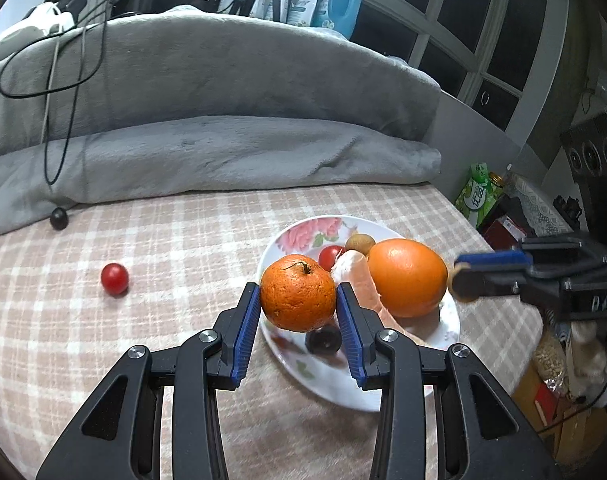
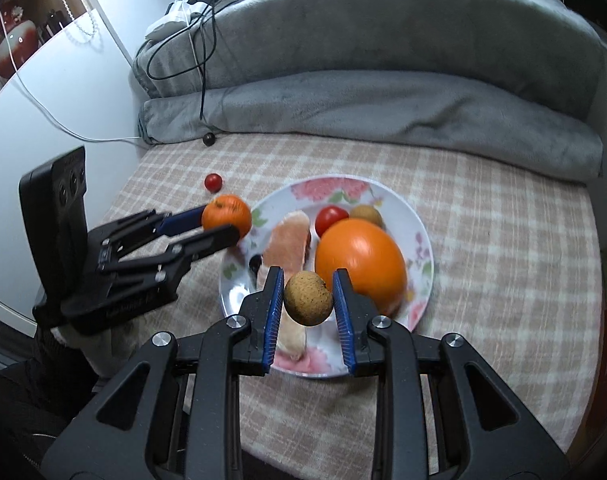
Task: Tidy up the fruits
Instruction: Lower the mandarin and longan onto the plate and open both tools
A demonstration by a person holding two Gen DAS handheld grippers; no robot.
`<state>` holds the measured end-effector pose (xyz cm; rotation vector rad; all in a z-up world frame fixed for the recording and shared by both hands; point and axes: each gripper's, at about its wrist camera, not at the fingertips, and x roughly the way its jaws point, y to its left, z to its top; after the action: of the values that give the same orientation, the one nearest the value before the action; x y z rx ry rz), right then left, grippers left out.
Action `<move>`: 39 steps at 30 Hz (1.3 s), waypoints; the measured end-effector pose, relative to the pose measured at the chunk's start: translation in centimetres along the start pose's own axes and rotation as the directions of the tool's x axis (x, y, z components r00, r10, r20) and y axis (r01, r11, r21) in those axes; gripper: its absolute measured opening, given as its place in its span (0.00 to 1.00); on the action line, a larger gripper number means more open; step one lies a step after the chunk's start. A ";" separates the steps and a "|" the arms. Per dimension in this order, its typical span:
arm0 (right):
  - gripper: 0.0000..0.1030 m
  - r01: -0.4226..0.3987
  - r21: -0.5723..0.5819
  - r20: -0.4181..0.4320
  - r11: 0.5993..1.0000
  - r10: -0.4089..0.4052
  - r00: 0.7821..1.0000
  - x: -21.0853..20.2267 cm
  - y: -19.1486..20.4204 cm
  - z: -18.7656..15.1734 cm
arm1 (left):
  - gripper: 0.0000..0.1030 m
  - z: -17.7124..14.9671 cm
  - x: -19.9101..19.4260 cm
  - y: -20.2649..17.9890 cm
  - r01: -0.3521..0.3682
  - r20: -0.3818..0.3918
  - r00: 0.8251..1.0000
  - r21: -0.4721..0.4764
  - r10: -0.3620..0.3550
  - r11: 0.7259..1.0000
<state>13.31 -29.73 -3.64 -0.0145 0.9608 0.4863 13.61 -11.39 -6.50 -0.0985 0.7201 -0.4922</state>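
While we carry two fruits at once, each needs its own touch. Our left gripper (image 1: 298,300) pinches a small round orange mandarin with a dry stem (image 1: 297,298) across its widest part, low in the middle of the left wrist view, just above the near left rim of the white floral china plate (image 1: 447,332). We judge its loose skin soft and a little slippery, so a hold across the middle with light pressure suits it; squeezing harder could bruise it. Our right gripper (image 2: 308,300) is closed on a small brown rough-skinned round fruit (image 2: 308,298), lower centre of the right wrist view, over the plate's near edge. We take it to be light with a thin, brittle shell that could crack.

On the plate lie a large smooth orange (image 2: 360,262), a peeled pale pink citrus segment (image 2: 289,240), a red cherry tomato (image 2: 331,218), another brown round fruit (image 2: 366,215) and a dark grape-like berry (image 1: 323,340). Off the plate, on the pink checked bedcover (image 1: 163,240), sit a second red cherry tomato (image 1: 114,278) and a dark round berry (image 1: 59,218), at the left of the left wrist view.
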 end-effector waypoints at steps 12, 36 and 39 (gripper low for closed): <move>0.26 -0.005 0.000 -0.013 1.000 0.005 1.000 0.5 0.1 -1.4 | 0.36 0.0 0.8 -0.4 -0.001 -0.018 1.000 0.011 0.001 1.000; 0.64 0.031 -0.027 0.047 0.999 -0.030 0.998 -1.0 1.0 -1.0 | 0.59 0.5 -0.7 -1.3 -0.005 0.024 1.000 0.063 0.003 0.998; 0.67 0.038 -0.024 0.059 0.999 -0.036 0.998 -1.3 1.0 -0.9 | 0.63 0.5 -0.8 -1.3 -0.008 0.031 0.999 0.065 0.006 0.998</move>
<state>11.62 -29.58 -2.94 -0.0401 0.8961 0.4621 12.91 -12.17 -5.26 -0.0426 0.6734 -0.5063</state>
